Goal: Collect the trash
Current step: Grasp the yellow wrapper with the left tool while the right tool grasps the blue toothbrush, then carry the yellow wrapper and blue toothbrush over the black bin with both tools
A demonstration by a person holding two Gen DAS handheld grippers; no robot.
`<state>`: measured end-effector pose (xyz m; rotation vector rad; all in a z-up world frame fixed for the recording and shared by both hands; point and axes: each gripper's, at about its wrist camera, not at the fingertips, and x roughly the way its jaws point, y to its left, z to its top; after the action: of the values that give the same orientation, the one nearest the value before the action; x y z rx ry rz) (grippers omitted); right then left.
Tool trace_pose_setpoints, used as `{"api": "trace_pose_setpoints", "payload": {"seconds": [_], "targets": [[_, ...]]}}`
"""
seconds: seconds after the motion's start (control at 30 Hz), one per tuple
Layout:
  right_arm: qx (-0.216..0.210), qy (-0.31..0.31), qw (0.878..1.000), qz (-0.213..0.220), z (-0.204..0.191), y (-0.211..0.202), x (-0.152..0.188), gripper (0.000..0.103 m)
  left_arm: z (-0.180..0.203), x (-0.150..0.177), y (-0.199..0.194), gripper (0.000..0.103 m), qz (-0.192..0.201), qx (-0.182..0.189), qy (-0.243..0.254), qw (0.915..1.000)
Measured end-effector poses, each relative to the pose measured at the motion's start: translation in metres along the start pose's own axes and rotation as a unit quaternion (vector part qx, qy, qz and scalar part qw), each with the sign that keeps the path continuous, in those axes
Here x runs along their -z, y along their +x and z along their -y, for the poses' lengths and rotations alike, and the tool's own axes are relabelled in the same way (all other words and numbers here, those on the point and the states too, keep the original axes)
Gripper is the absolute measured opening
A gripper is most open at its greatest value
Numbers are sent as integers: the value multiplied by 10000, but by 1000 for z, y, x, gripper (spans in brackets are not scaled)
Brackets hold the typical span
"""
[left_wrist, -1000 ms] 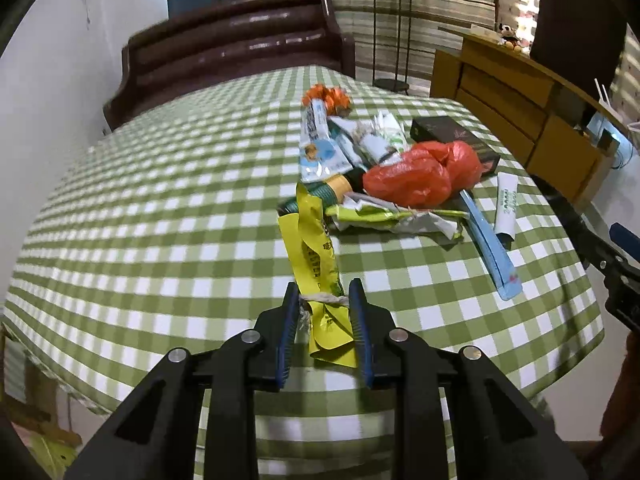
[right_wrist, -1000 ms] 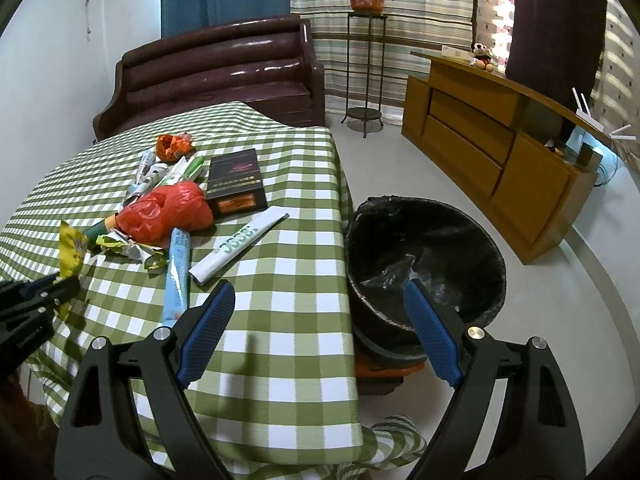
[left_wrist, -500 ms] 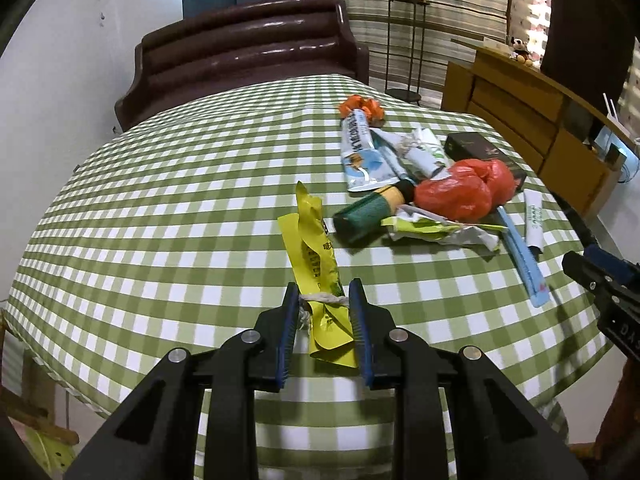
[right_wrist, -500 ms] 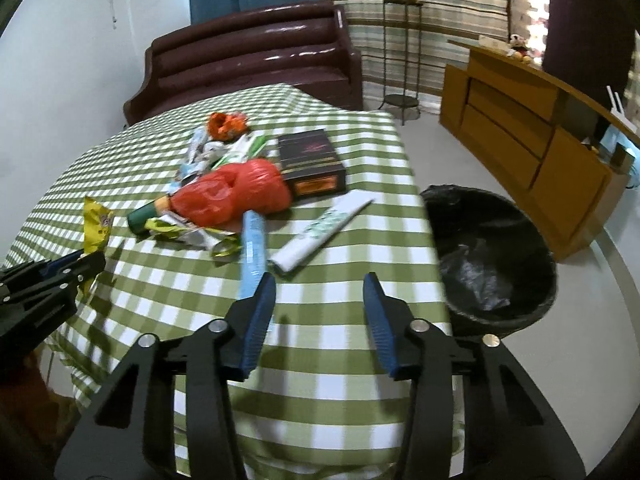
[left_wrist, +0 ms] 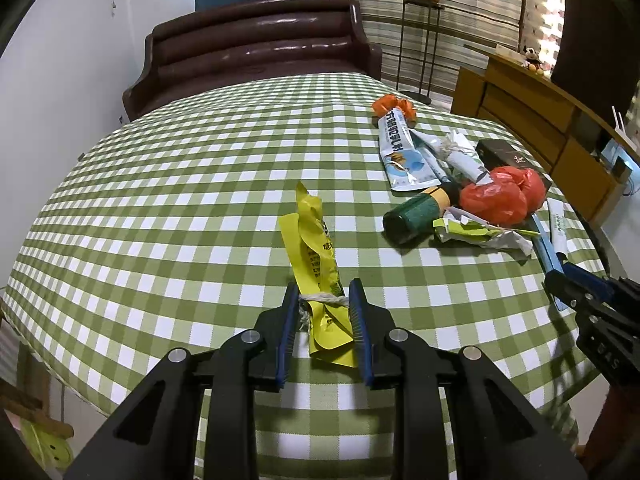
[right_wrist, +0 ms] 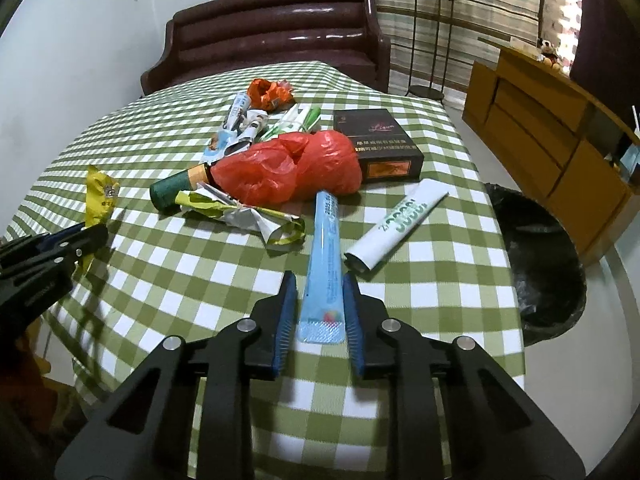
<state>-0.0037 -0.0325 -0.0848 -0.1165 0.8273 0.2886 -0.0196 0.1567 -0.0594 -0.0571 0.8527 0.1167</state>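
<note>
Two grippers, yellow wrapper (left_wrist: pixel 316 264), blue tube (right_wrist: pixel 325 256)

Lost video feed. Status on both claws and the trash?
Left claw holding yellow wrapper. Right claw closing around blue tube. White tube lies alongside.

Both cameras look steeply down along their own tool, close above the checked surface (left_wrist: pixel 180 184); both face the sofa (right_wrist: pixel 276 28); they share the red bag (left_wrist: pixel 496 196), perhaps most litter.

Green-white checked tablecloth (right_wrist: pixel 400 92), yellow wrapper (left_wrist: pixel 316 264), light-blue tube (right_wrist: pixel 326 252).
</note>
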Motion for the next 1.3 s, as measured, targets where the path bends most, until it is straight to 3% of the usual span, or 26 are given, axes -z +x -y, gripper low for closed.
{"api": "trace_pose_setpoints", "payload": {"seconds": [0.33,0.77,1.0,1.3], "targets": [[244,-329,9991,114,-12,6,-1,19,3,1,4,27,-16,119,6,9999],[54,-201,9993,325,-2,-20,-1,17,14,-5,-9,26,185,253,35,9995],[264,113,9979,573,31,-40,-7,17,42,-21,-17,26,372,529,245,9976],[860,692,9905,815,103,-49,-17,17,120,-47,-18,26,669,1112,776,9885]]}}
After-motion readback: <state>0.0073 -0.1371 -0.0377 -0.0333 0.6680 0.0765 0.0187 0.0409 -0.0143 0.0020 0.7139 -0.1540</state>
